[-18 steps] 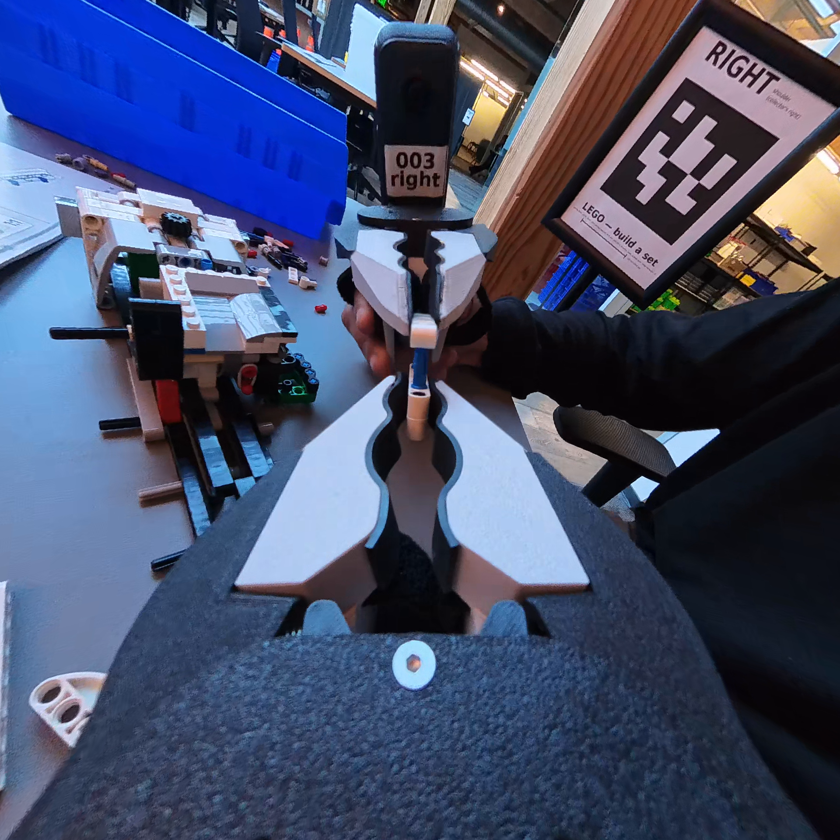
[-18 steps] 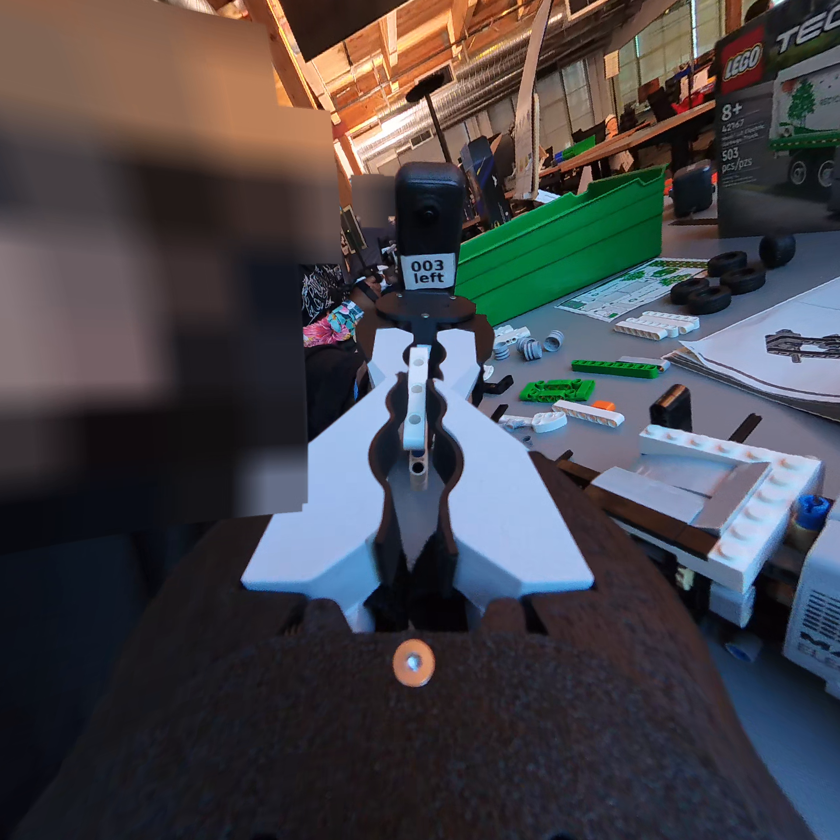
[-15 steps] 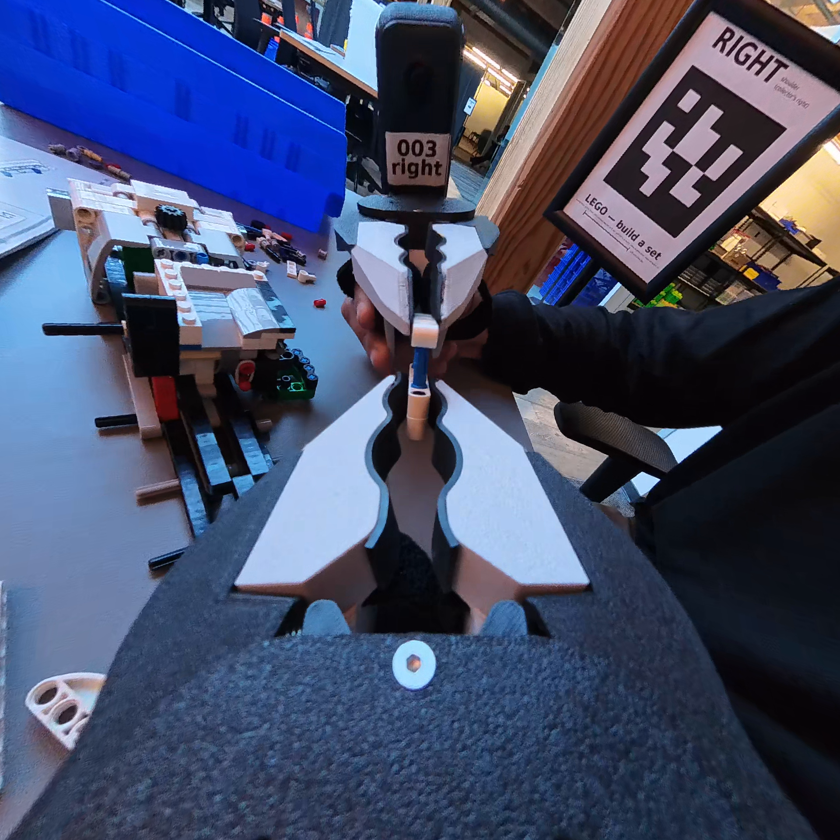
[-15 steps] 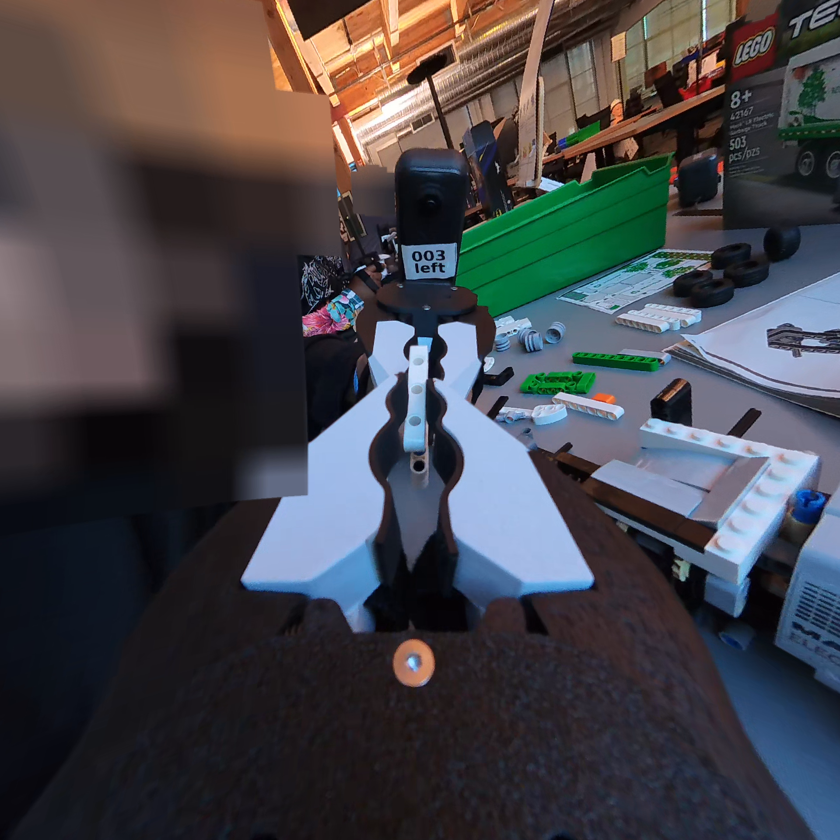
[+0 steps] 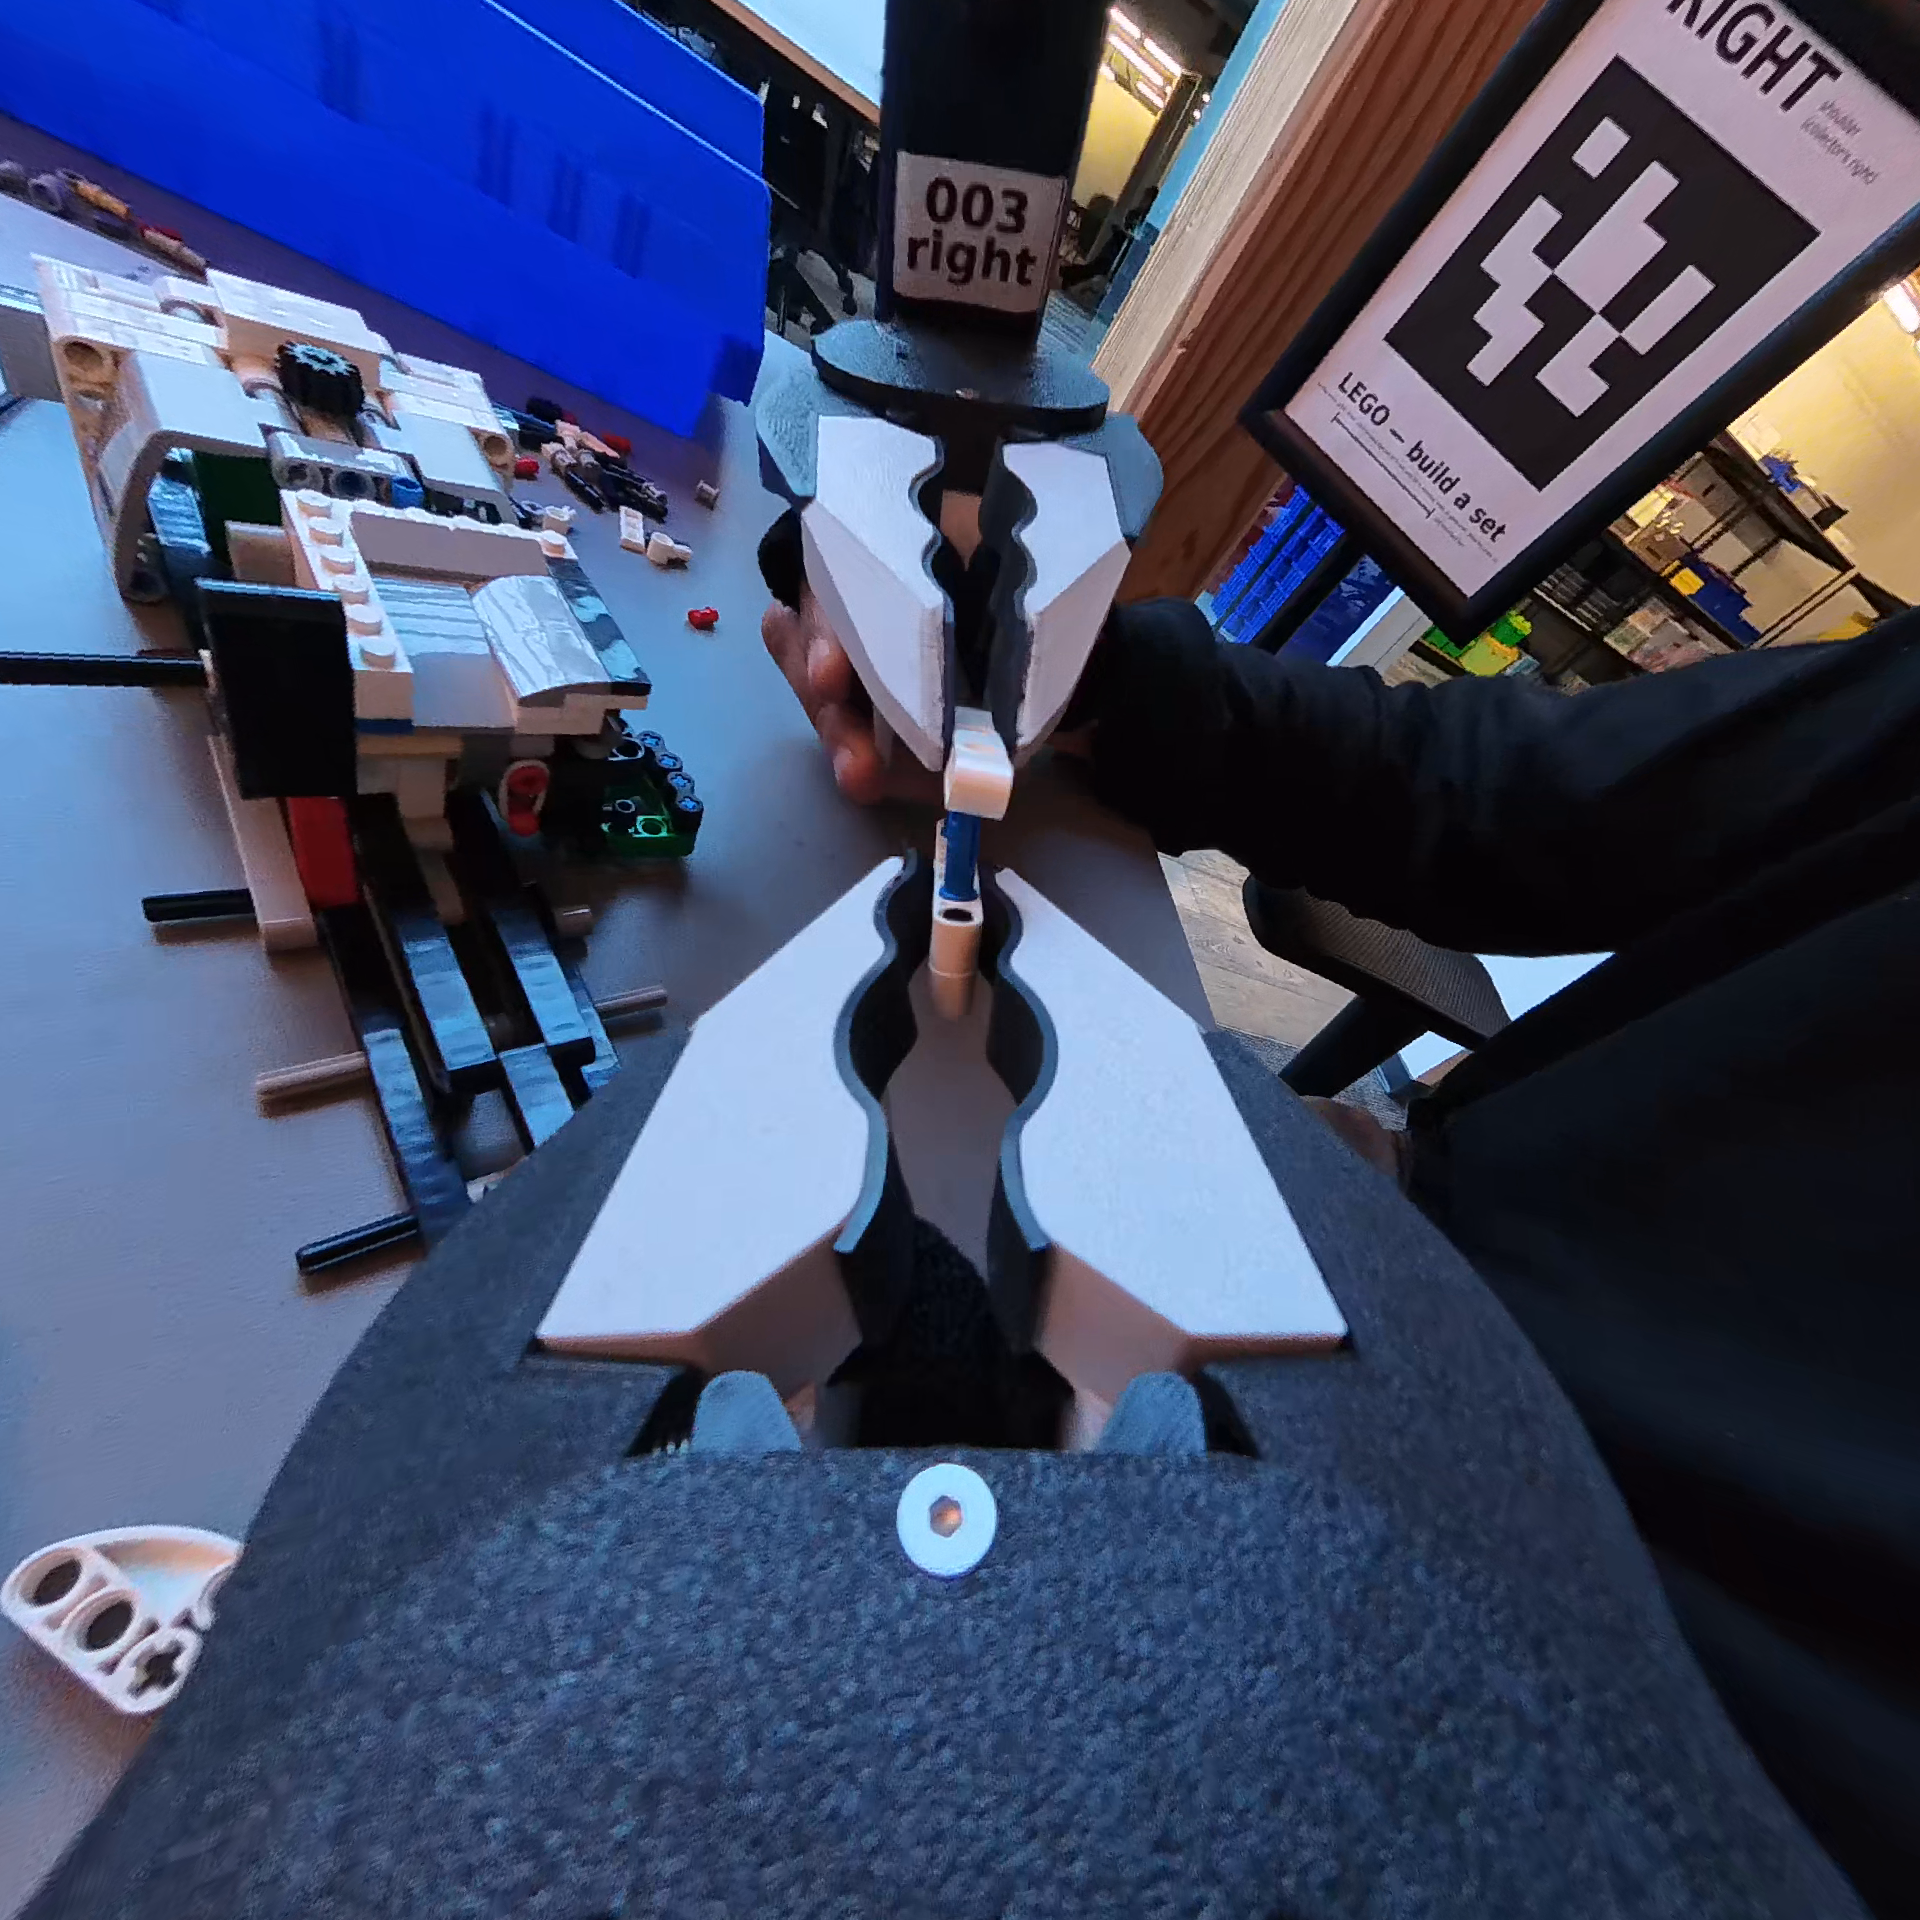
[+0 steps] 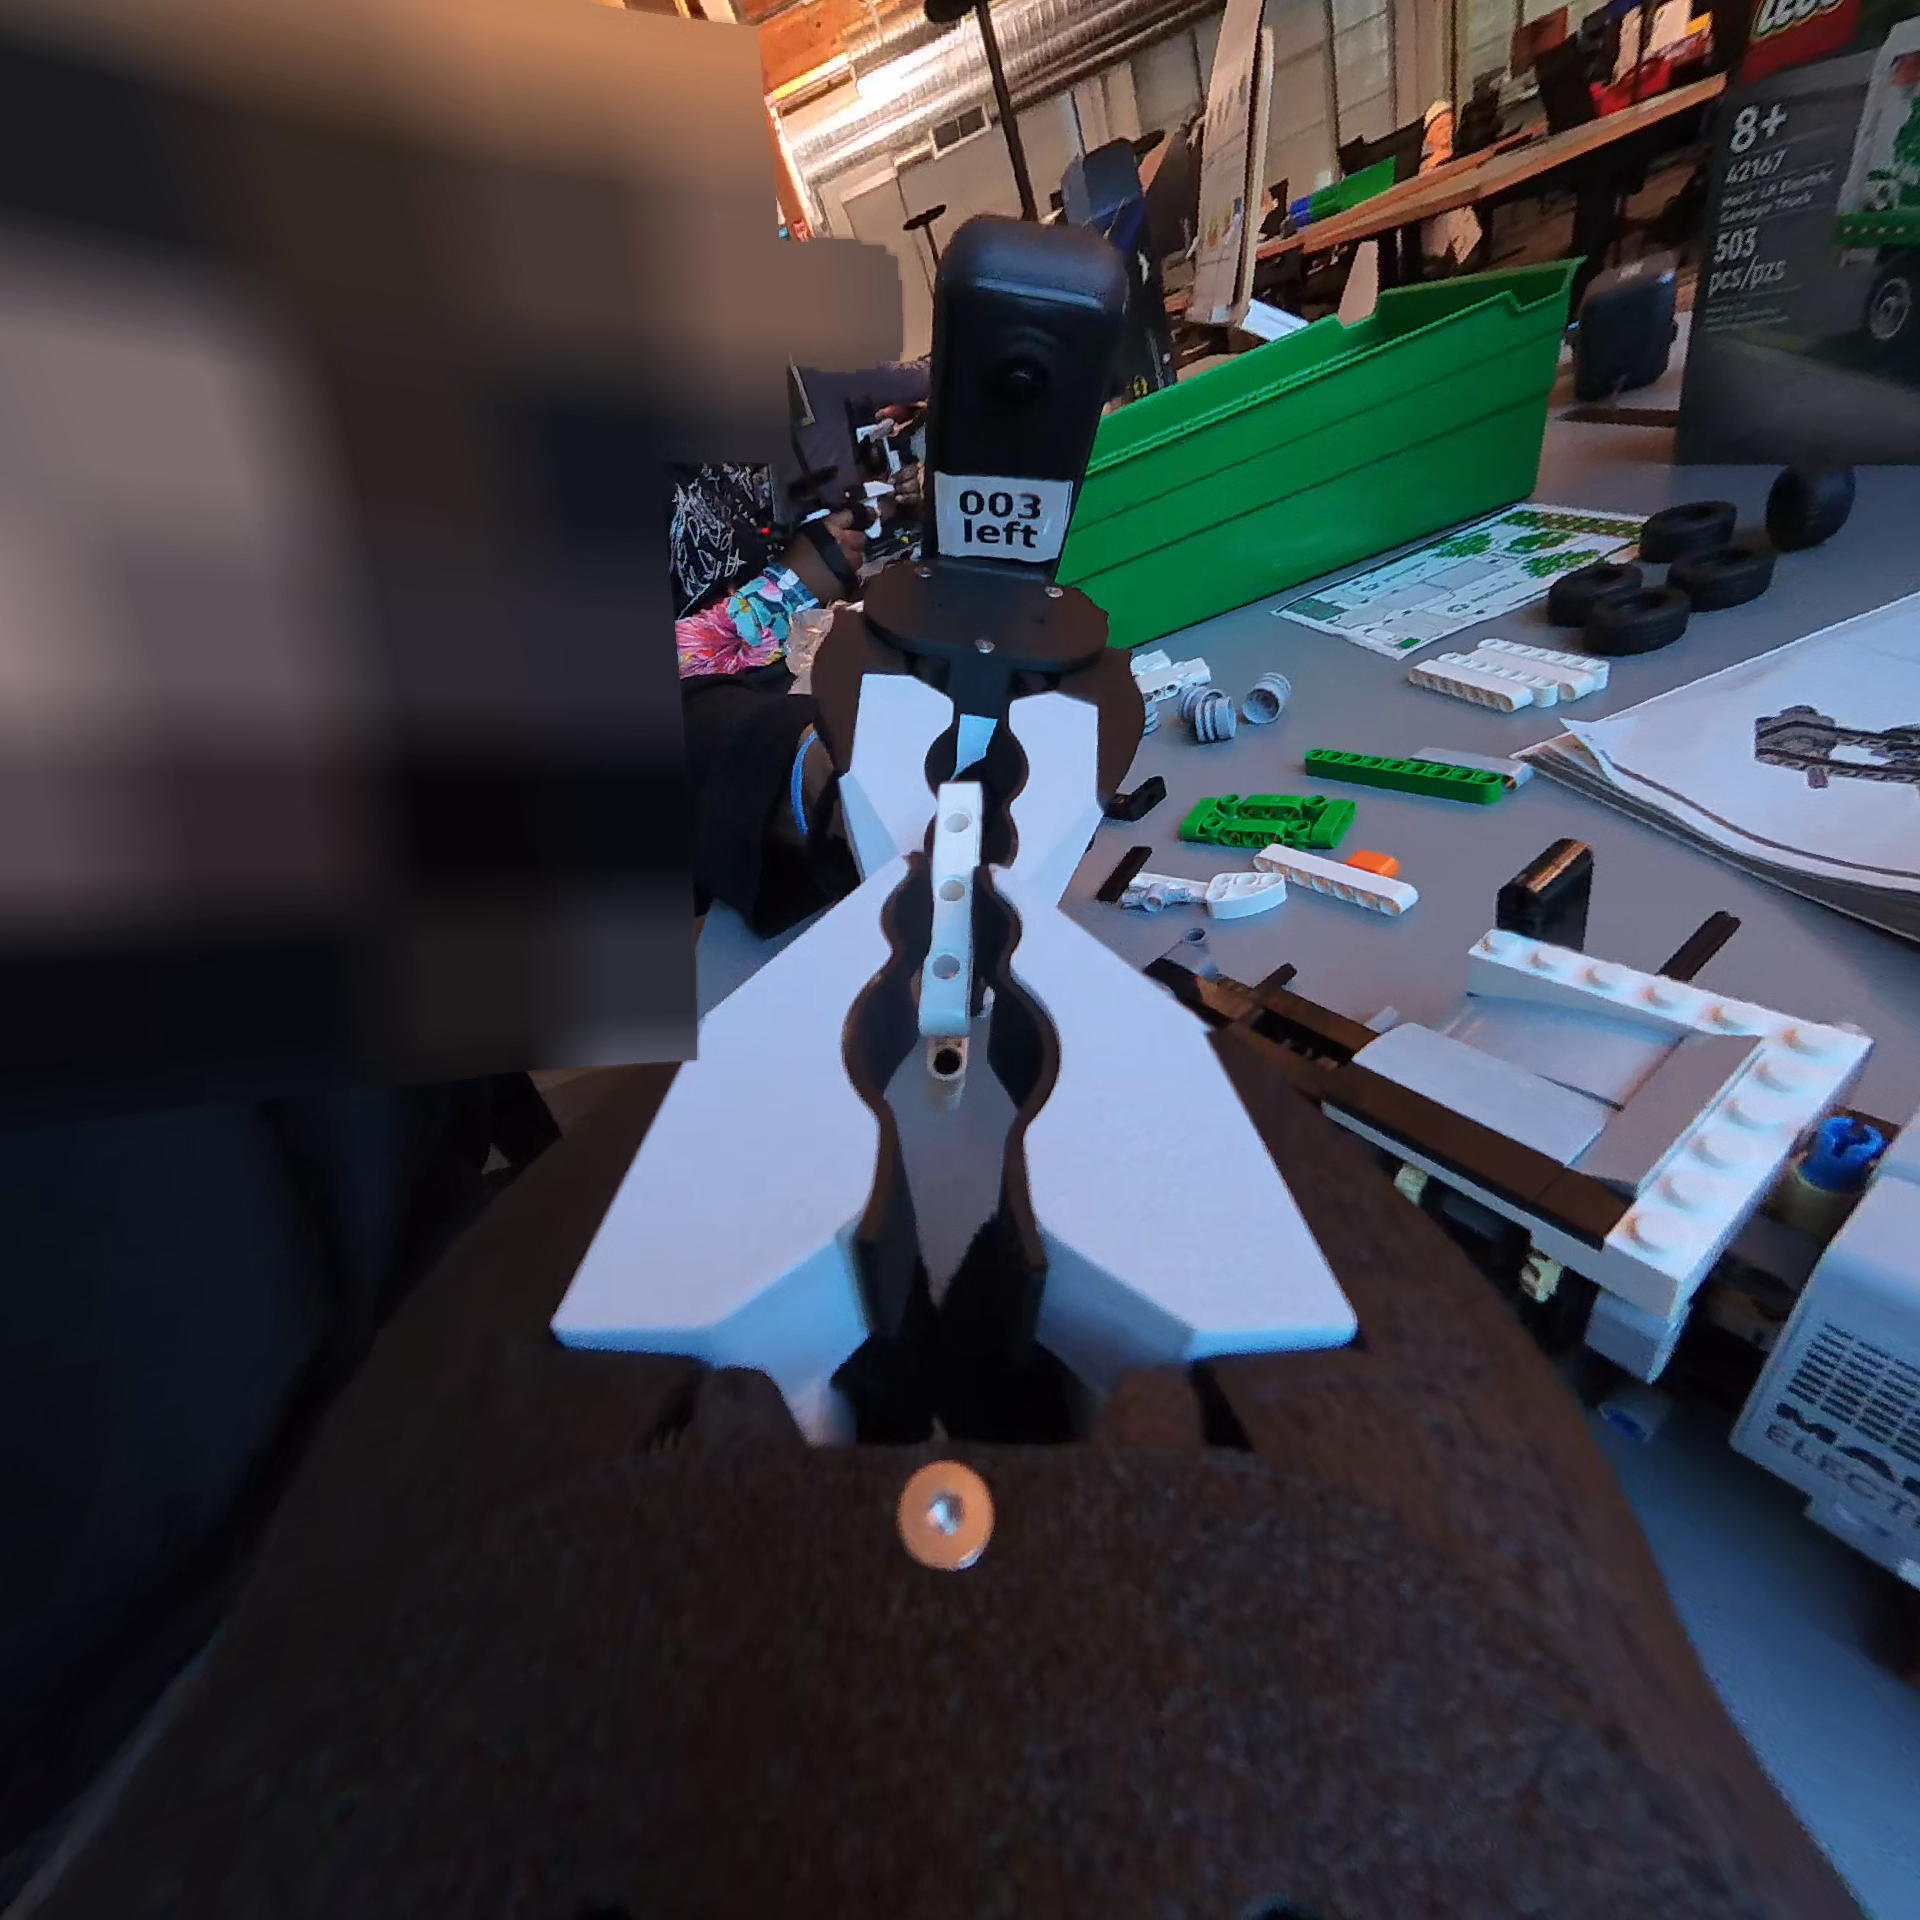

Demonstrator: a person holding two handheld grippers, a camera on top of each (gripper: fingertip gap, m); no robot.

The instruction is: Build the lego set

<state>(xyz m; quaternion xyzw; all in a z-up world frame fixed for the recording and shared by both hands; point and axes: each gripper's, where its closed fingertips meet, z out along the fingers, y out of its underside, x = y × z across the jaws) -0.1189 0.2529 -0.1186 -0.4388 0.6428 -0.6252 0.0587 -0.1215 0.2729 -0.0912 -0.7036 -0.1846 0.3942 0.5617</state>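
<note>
My left gripper (image 5: 954, 878) is shut on a tan connector (image 5: 951, 940) with a blue pin (image 5: 961, 852) sticking out of its far end. My right gripper (image 6: 956, 868) faces it tip to tip and is shut on a white beam with holes (image 6: 951, 925). In the left wrist view the blue pin meets the end of that white beam (image 5: 977, 774), held by the right gripper (image 5: 977, 743). In the right wrist view a tan piece (image 6: 945, 1075) shows just under the beam's near end. Both grippers are held above the table edge.
The part-built white and black truck (image 5: 343, 582) lies on the table, also in the right wrist view (image 6: 1662, 1091). Loose beams (image 6: 1507, 675), green pieces (image 6: 1268, 821), tyres (image 6: 1683, 582), instruction sheets (image 6: 1766, 790), a green bin (image 6: 1351, 436) and a blue bin (image 5: 416, 187) surround it. A framed sign (image 5: 1621, 260) stands right. The grippers are tip to tip, or close to it.
The two grippers have drawn a little closer together, each looking larger in the other's view. Both stay shut on their pieces.
</note>
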